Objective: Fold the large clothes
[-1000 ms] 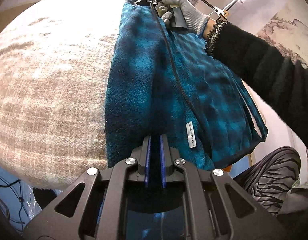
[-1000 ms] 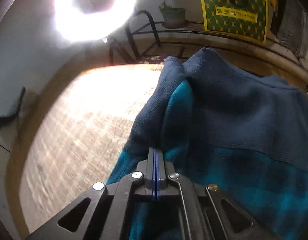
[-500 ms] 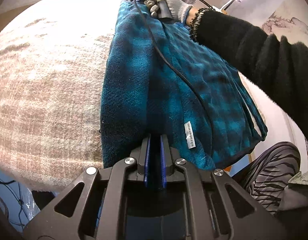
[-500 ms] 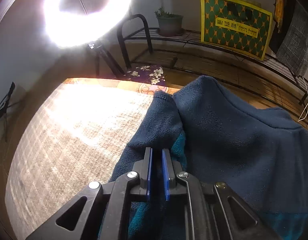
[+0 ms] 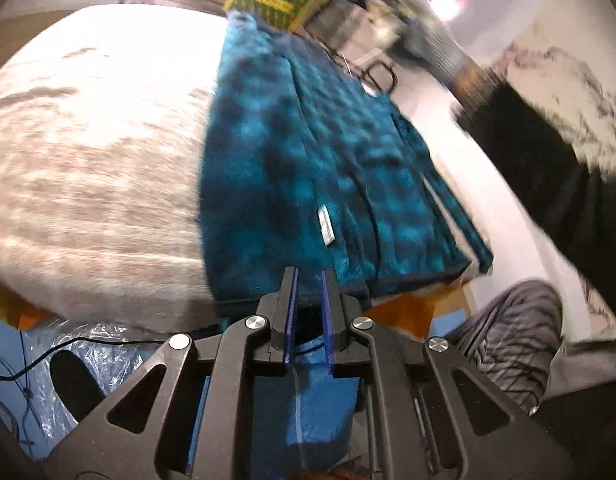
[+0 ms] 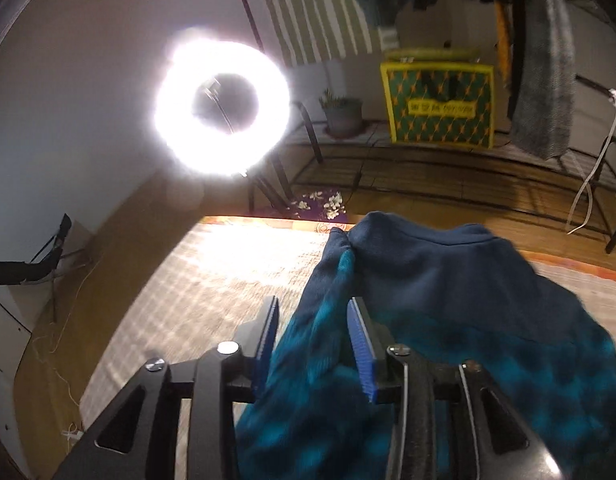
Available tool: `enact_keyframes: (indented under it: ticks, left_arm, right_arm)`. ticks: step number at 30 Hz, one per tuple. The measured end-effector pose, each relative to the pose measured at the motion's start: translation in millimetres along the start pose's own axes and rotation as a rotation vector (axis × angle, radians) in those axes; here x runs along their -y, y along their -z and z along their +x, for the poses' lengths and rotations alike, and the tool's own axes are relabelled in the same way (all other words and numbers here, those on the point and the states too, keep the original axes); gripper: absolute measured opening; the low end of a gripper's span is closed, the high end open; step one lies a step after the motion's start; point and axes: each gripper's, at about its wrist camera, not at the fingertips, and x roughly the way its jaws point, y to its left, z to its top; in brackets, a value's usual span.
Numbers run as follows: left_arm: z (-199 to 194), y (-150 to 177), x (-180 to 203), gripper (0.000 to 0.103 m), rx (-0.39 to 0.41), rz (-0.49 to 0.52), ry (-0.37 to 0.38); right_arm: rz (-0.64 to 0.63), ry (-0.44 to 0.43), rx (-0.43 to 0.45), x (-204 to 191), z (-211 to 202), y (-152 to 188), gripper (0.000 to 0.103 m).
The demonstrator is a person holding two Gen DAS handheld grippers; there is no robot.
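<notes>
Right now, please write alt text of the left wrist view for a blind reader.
The open left gripper hovers at the near hem of a teal plaid fleece garment, which lies flat on a beige blanket. A white label shows near the hem.

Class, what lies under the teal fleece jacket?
The fleece jacket lies on a beige woven blanket, which shows beside it. Whatever is directly beneath the jacket is covered.

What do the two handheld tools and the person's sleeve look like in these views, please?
Both the left tool and the right tool are matte black with triangular cut-outs, silver round bolts and ribbed blue pads. The sleeve is fuzzy black knit. No cable or marking is clearly visible on either tool.
</notes>
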Motion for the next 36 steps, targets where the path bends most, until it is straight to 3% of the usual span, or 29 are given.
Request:
enact_keyframes:
  ticks: [7,12,14,19,23,26,28,30,36]
  left_arm:
    - [11,-14,10,0.008,0.027,0.02,-0.018]
    - [58,-7,28,0.008,-0.052,0.093,-0.029]
    - [80,1,34,0.008,-0.123,0.152,-0.05]
    - [86,-2,42,0.009,-0.126,0.164,-0.095]
    - [69,-7,60,0.009,-0.073,0.178,-0.124]
    - [56,-8,81,0.01,-0.031,0.2,-0.105]
    - [53,-10,99,0.022,-0.017,0.216,-0.085]
    - [51,-11,114,0.028,-0.008,0.232,-0.066]
    - [71,-13,157,0.029,-0.033,0.287,-0.013]
  right_arm:
    - [0.032,0.004,0.106,12,-129,24,0.049]
    - [0.046,0.049,0.148,23,-196,66,0.054]
    - [0.05,0.073,0.145,33,-213,84,0.054]
    - [0.102,0.148,0.136,71,-253,137,0.063]
    - [0.157,0.225,0.127,115,-285,185,0.064]
    - [0.201,0.277,0.121,145,-306,218,0.067]
    - [0.231,0.3,0.109,165,-315,235,0.069]
    - [0.273,0.322,0.096,189,-327,257,0.071]
    - [0.376,0.374,0.057,246,-353,317,0.079]
